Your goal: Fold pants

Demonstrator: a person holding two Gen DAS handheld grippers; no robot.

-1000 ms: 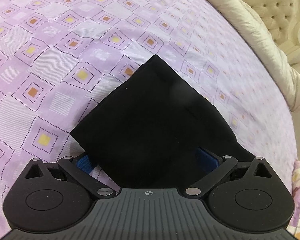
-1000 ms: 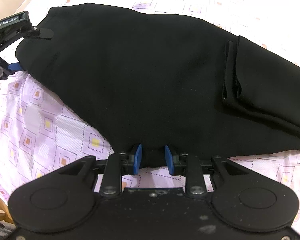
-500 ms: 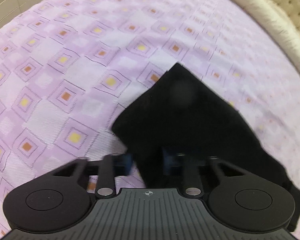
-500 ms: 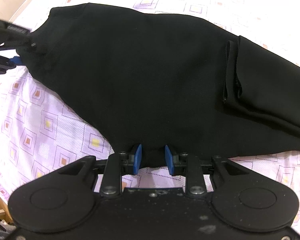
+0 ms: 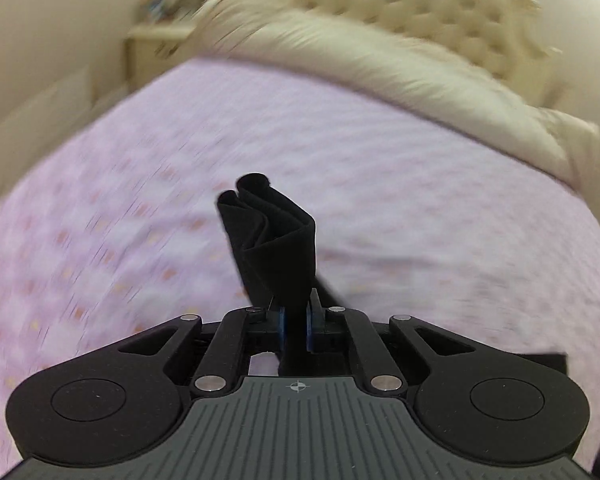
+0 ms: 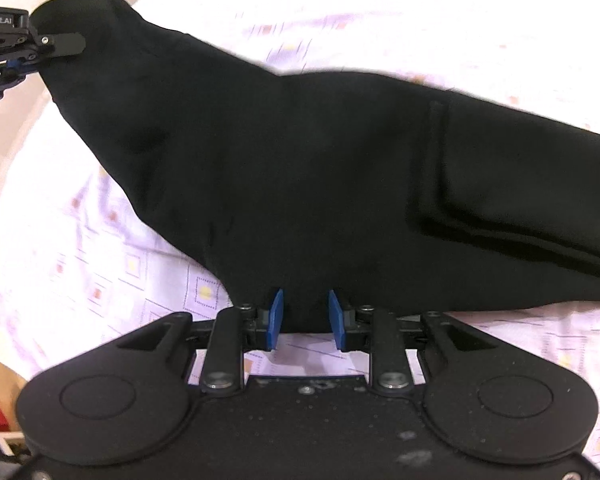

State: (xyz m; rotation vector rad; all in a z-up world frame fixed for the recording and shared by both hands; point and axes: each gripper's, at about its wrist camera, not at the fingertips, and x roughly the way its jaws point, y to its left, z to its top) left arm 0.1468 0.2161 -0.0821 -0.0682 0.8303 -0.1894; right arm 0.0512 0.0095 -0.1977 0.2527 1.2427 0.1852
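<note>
Black pants lifted off the purple sheet at 10 o'clock since a second ago, my left gripper now clamped on that corner, right gripper pinching the near edge: fold underway.

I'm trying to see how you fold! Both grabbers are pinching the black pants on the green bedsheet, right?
Almost. The bedsheet is not green: it is light purple with little squares, as the right wrist view shows. The rest holds: the left grabber and the right grabber both pinch the black pants.
</note>
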